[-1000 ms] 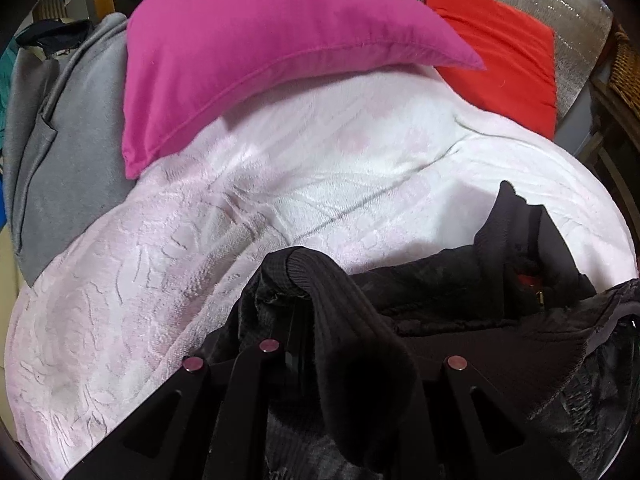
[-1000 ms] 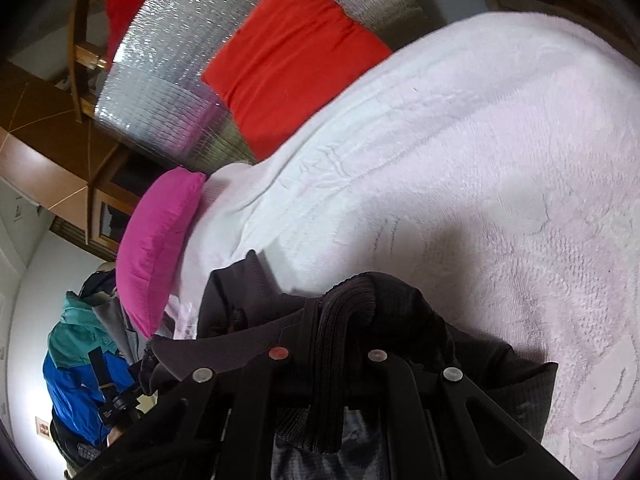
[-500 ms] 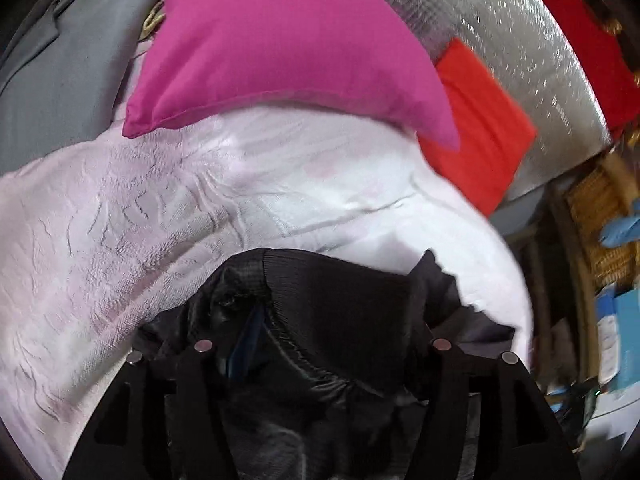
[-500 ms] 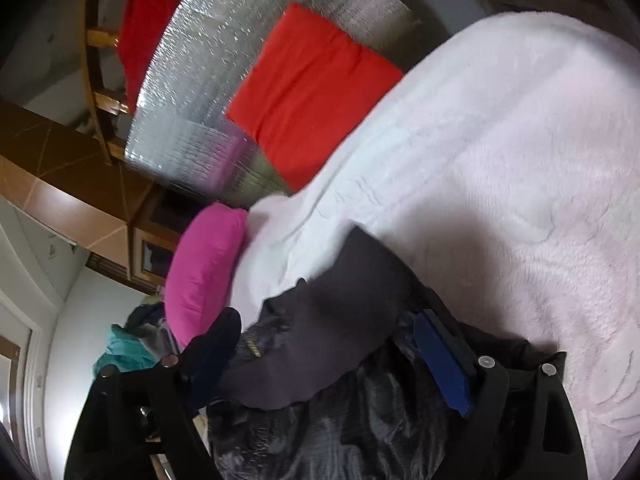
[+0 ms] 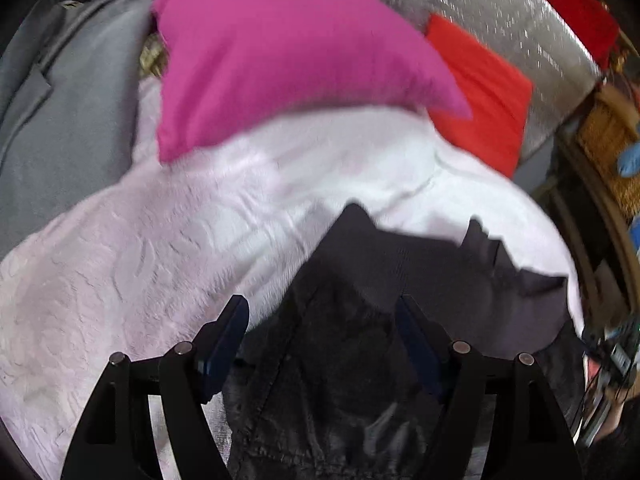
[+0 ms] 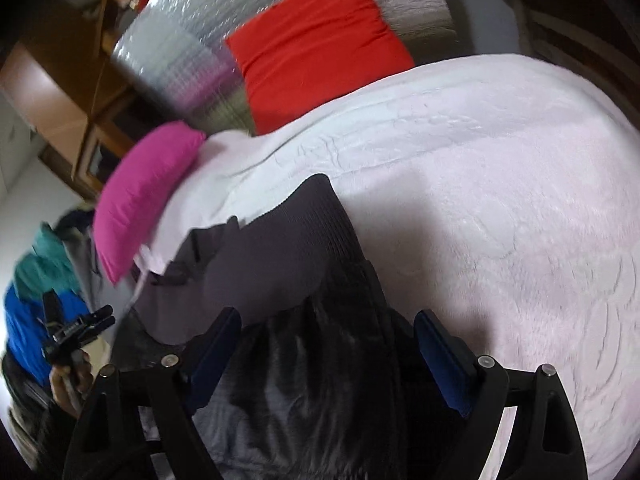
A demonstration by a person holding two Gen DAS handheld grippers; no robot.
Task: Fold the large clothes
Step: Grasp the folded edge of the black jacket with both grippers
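A large black jacket (image 5: 360, 340) with ribbed hem and cuffs lies bunched on the pale pink bedspread (image 5: 120, 272). My left gripper (image 5: 320, 320) is open above it, its blue-padded jaws spread wide with the jacket below and between them. In the right wrist view the jacket (image 6: 304, 320) lies on the bedspread (image 6: 500, 220) with its ribbed edge (image 6: 316, 216) pointing toward the pillows. My right gripper (image 6: 328, 332) is open over the jacket and holds nothing. The other gripper (image 6: 76, 328) shows at the left edge of that view.
A magenta pillow (image 5: 272, 60) and a red pillow (image 5: 484, 92) lie at the head of the bed against a silver quilted panel (image 5: 500, 4). A grey garment (image 5: 68, 104) lies at the left. Blue and teal clothes (image 6: 32, 292) are piled beside the bed.
Both grippers were shut on the jacket's ribbed edges one second ago. They have opened wide and let go, and the jacket has dropped onto the bedspread.
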